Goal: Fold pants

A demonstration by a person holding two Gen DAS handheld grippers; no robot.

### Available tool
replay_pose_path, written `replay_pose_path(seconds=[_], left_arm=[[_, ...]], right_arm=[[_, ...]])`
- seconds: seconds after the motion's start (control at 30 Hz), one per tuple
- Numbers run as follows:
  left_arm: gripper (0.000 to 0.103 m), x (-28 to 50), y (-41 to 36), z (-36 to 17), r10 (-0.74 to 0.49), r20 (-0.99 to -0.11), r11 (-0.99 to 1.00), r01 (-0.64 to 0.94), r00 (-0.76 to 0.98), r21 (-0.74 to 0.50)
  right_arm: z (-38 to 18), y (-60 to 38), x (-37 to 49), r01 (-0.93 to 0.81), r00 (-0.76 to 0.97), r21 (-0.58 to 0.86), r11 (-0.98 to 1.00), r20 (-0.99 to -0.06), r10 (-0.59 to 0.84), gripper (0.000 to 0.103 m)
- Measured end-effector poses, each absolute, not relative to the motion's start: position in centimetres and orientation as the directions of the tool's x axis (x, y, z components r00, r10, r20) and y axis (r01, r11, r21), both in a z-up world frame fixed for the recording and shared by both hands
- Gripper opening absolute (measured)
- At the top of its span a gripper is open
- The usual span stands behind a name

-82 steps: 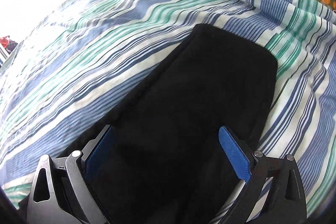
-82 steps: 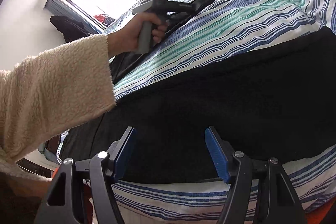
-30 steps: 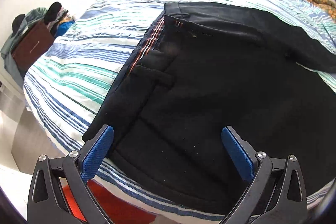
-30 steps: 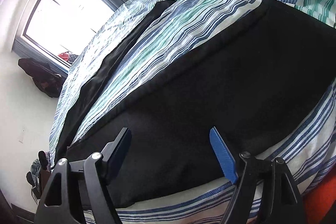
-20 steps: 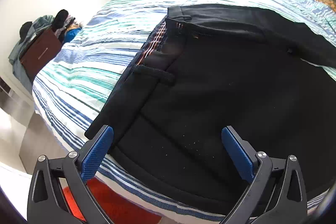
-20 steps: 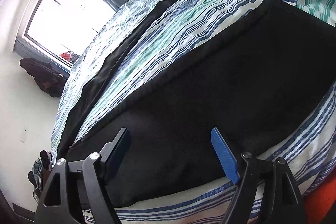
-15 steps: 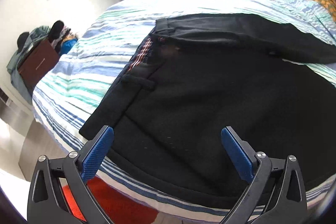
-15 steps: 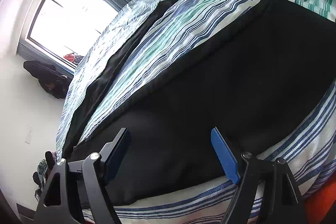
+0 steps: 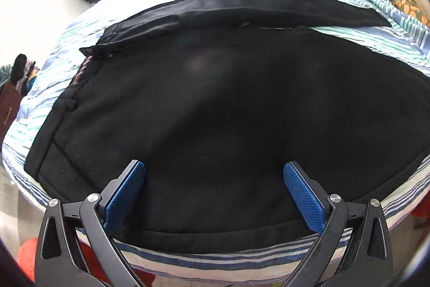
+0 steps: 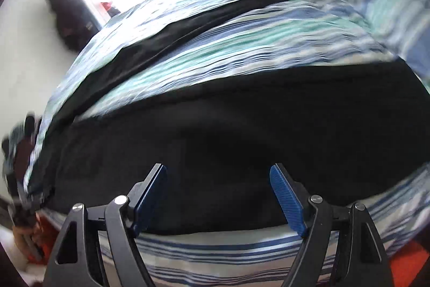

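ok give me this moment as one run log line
task: fold pants | pants: spread flat on striped bedspread, legs apart | left gripper: open above near leg | right gripper: open, holding nothing | fold: not begun

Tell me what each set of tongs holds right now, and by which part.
Nothing is held. The left tongs and right tongs both stand open above the black pants, gripping no fabric.

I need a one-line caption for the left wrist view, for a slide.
Open left gripper hovering over black pants spread on a striped bedsheet, waistband at left.
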State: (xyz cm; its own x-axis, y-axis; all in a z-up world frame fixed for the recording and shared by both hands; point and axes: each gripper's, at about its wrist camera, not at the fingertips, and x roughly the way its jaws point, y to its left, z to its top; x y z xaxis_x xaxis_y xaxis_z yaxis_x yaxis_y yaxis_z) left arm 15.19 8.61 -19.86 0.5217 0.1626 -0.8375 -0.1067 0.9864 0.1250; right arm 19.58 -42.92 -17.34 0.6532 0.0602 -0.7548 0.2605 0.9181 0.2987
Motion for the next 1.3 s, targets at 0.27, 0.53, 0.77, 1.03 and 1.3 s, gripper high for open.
replay_pose_path(seconds=[0.27,0.53,0.77,1.03,1.3], left_arm=[[0.102,15.1,8.4,-19.9,0.172,-0.834,0.985,-0.107,0.525,0.136],[0.102,15.5,8.3,-20.0,0.178,-0.83,0.984,-0.11,0.528,0.141],[0.102,15.3,8.0,-20.0,0.181,-0.828,0.983,-0.11,0.531,0.144],[0.102,15.4,8.0,-20.0,0.18,-0.828,0.983,-0.109,0.531,0.144],[0.102,15.4,8.1,-19.5,0.173,-0.834,0.985,-0.102,0.524,0.14]], right_arm=[[-14.5,-54.5,11.6,0.407,0.838,0.695,0.593,-0.542,0.061,0.079],[-14.1,-60.4,10.9,0.379,0.834,0.836,0.397,-0.494,0.246,0.079],[-14.7,-61.0,15.0,0.518,0.715,0.619,0.59,-0.692,0.098,0.07],[-12.1,-59.1,18.4,0.507,0.561,0.163,0.846,-0.808,-0.181,0.013],[-11.7,-59.2,17.0,0.569,0.51,0.104,0.816,-0.822,-0.252,0.041]])
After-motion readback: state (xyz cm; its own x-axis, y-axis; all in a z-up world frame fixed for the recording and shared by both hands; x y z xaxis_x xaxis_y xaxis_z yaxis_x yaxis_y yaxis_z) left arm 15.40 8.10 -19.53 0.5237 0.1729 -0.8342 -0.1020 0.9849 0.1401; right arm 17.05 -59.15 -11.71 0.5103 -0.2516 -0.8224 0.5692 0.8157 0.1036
